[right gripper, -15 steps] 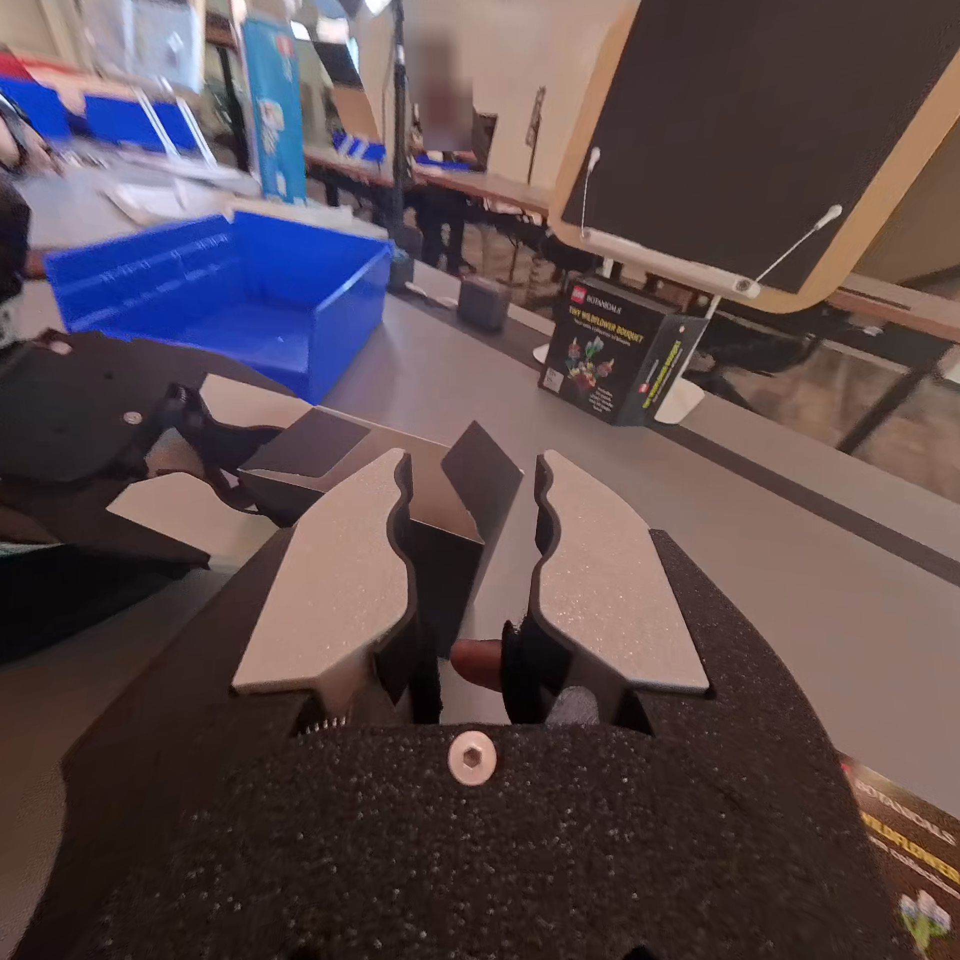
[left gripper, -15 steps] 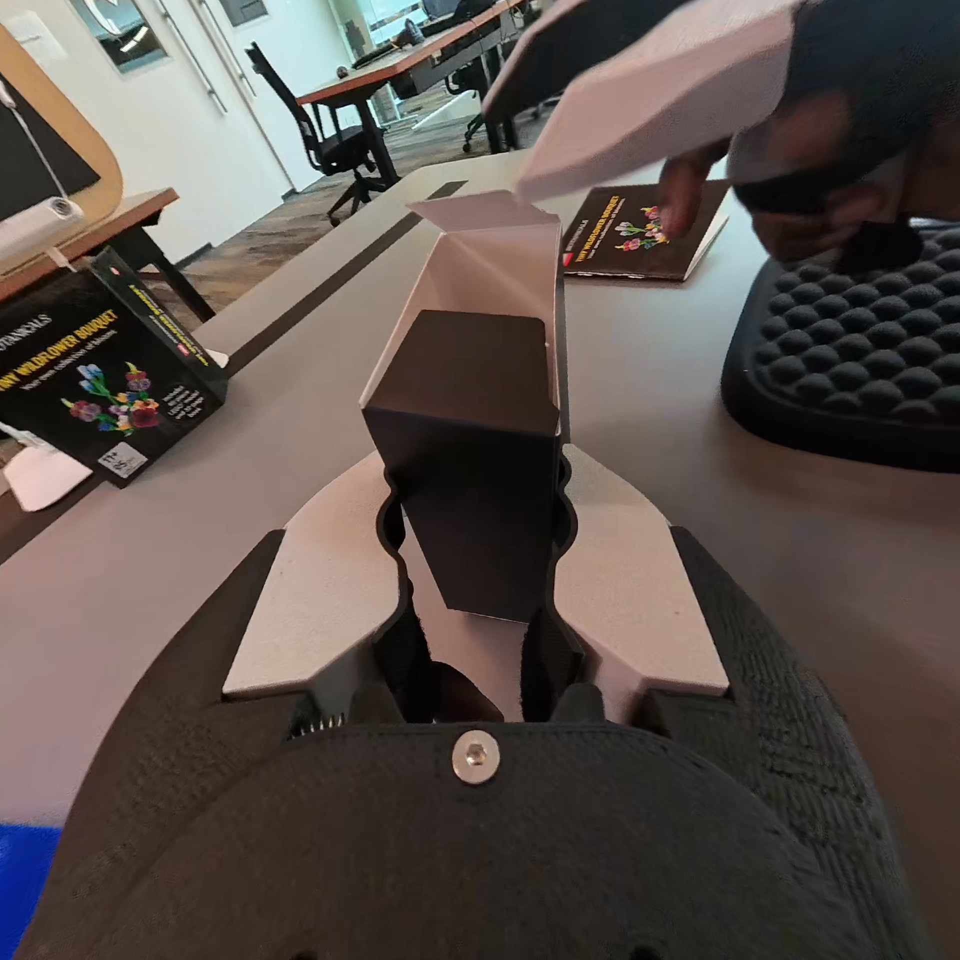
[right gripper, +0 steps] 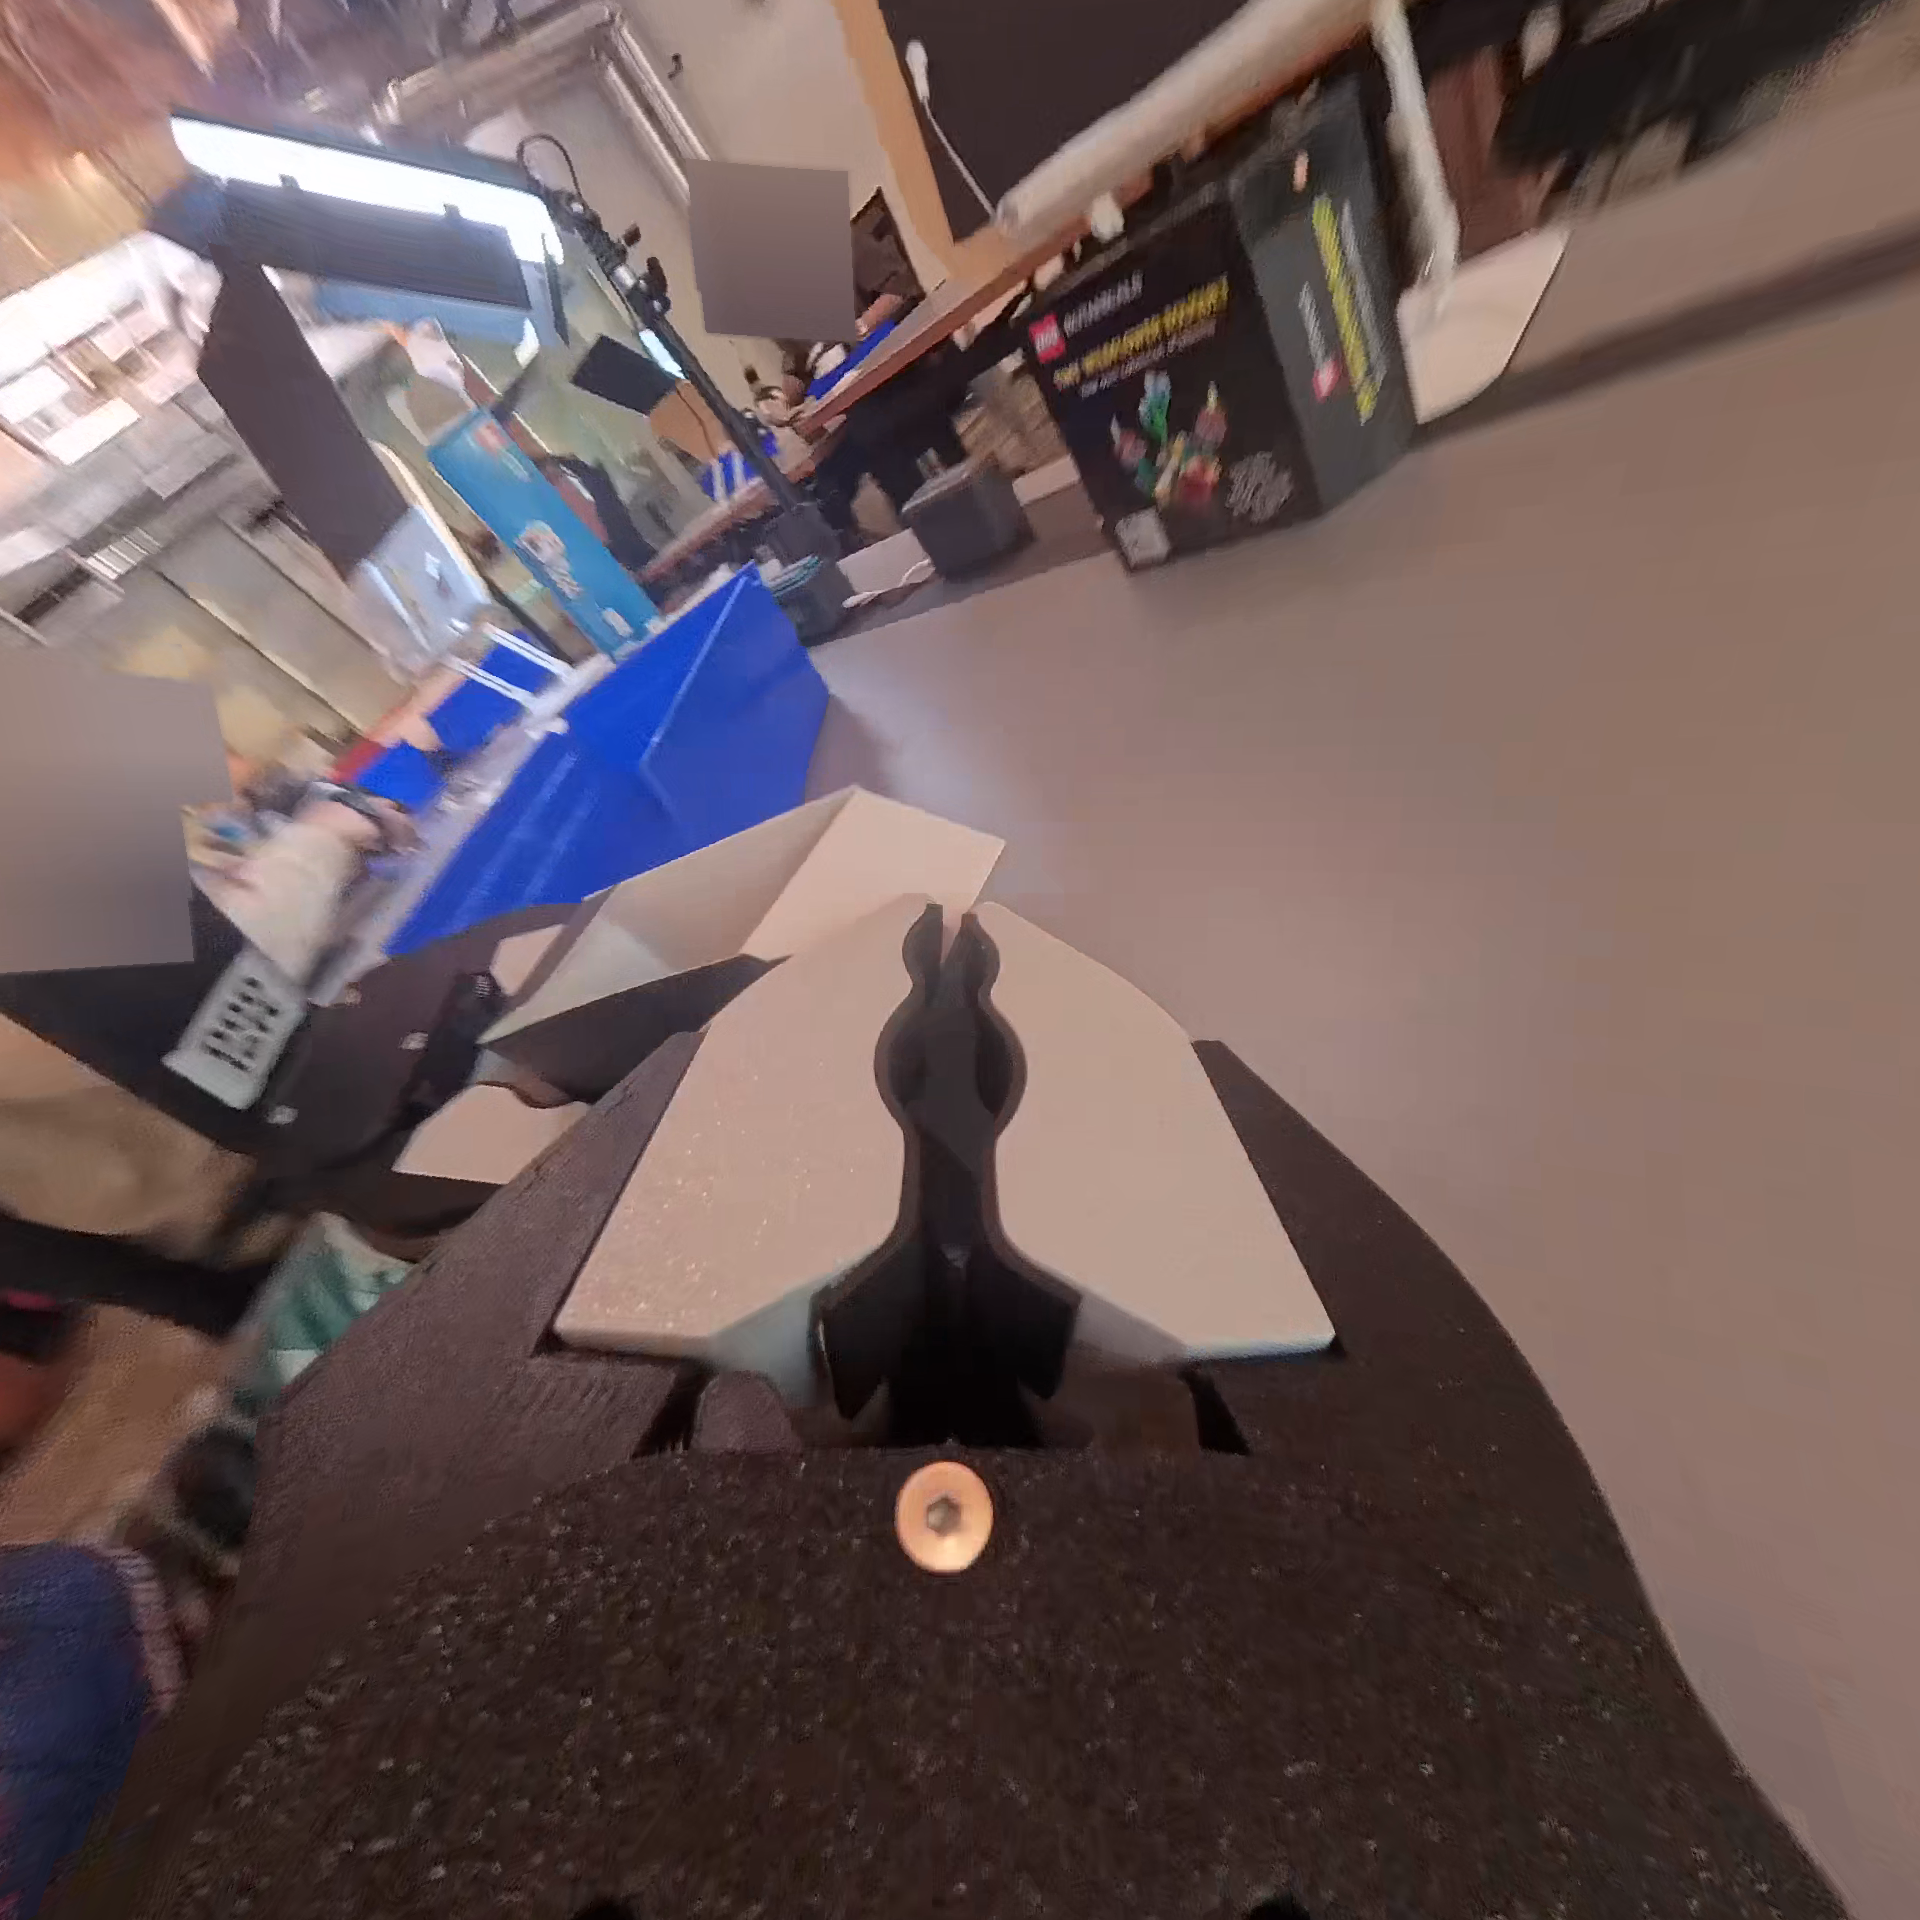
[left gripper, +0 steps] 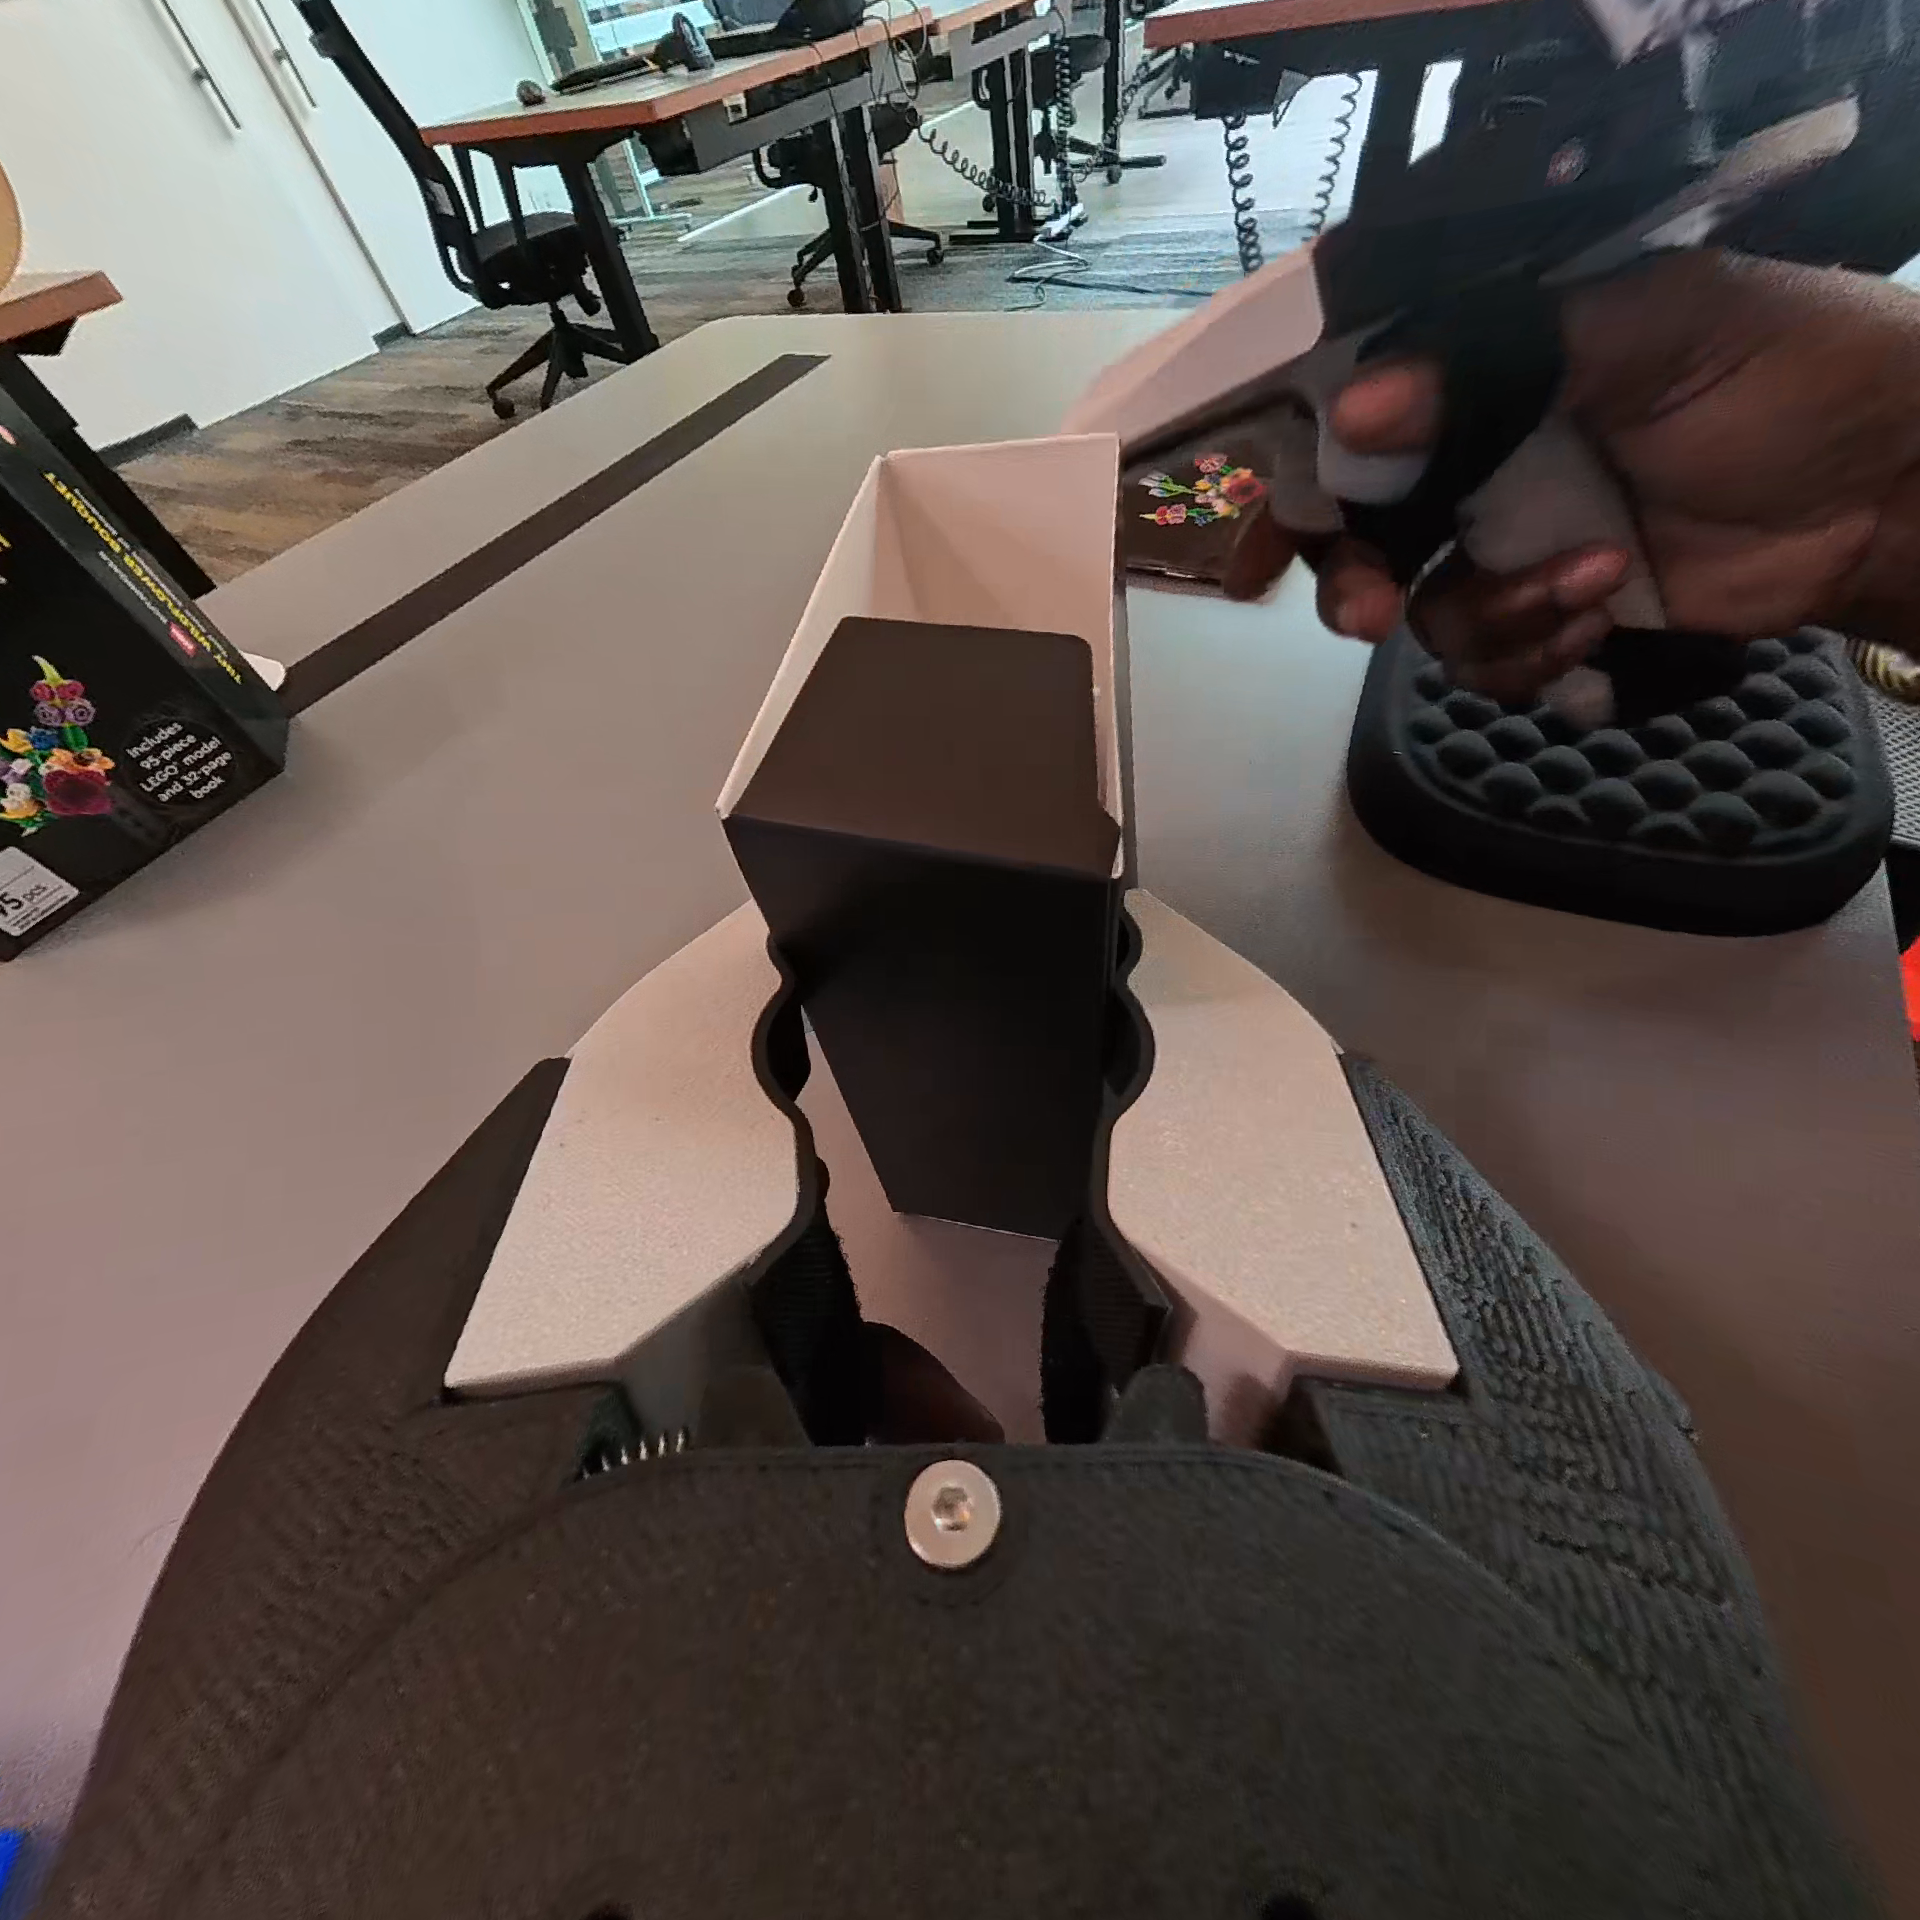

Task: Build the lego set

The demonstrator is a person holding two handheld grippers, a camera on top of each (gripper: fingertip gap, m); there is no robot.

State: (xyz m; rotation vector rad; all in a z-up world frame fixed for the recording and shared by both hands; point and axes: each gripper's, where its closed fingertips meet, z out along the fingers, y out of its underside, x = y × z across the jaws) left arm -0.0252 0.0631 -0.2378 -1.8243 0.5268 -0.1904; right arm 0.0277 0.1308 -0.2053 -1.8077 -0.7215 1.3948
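My left gripper [left gripper: 951, 935] is shut on a small black box [left gripper: 914, 748] with a white inside, held low over the grey table [left gripper: 468, 831], its open end pointing away. My right gripper [right gripper: 951, 925] is shut with its tips on the box's white end flap [right gripper: 883, 862]. In the left wrist view the right gripper [left gripper: 1101, 416] reaches in from the upper right, held by a hand [left gripper: 1662, 468], and meets the box's far right corner. The left gripper [right gripper: 416, 1039] shows at the left of the right wrist view.
A black flower-set retail box [left gripper: 94, 727] [right gripper: 1195, 416] stands on the table. A flower-printed booklet [left gripper: 1195, 499] lies behind the small box. A black dimpled pad [left gripper: 1621, 790] lies at the right. A blue bin [right gripper: 644, 748] stands beyond the left gripper. Tip to tip, the grippers are about 10 cm apart.
My right gripper has closed from open around the box's end flap to shut on it, and has tilted. The raised flap no longer stands above the box's far end. The left gripper still holds the box.
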